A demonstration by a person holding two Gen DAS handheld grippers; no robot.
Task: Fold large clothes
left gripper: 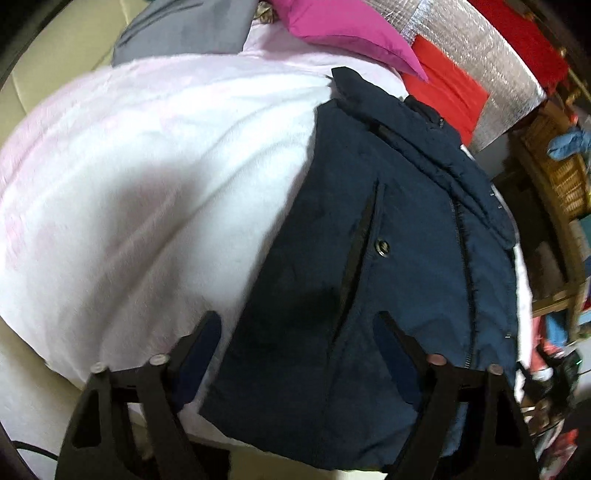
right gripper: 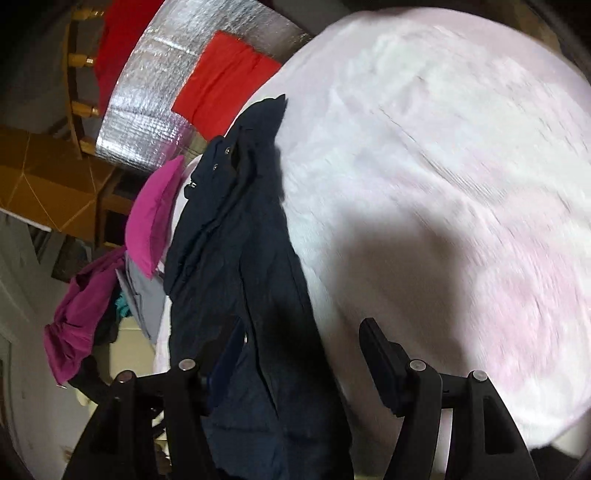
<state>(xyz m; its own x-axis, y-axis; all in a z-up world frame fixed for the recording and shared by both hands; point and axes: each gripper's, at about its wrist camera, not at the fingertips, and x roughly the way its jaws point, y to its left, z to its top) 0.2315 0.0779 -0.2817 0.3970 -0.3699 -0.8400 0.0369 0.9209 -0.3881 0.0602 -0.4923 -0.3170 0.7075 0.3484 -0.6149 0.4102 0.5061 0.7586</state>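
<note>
A navy padded jacket (left gripper: pixel 391 229) lies on a white-pink fleece blanket (left gripper: pixel 147 177), zipper and a snap button showing, its sides folded inward. My left gripper (left gripper: pixel 299 325) is open just above the jacket's near hem, holding nothing. In the right wrist view the same jacket (right gripper: pixel 236 236) runs along the blanket's (right gripper: pixel 443 184) left side. My right gripper (right gripper: pixel 303 332) is open over the jacket's near edge, its left finger against the fabric, nothing clamped.
A magenta garment (left gripper: pixel 347 26), a grey garment (left gripper: pixel 192 29) and red cloth (left gripper: pixel 447 88) lie beyond the jacket, with a silver foil mat (left gripper: pixel 480 48). Wicker furniture (left gripper: pixel 554 173) stands at the right. More magenta clothes (right gripper: pixel 85 310) hang off the blanket's edge.
</note>
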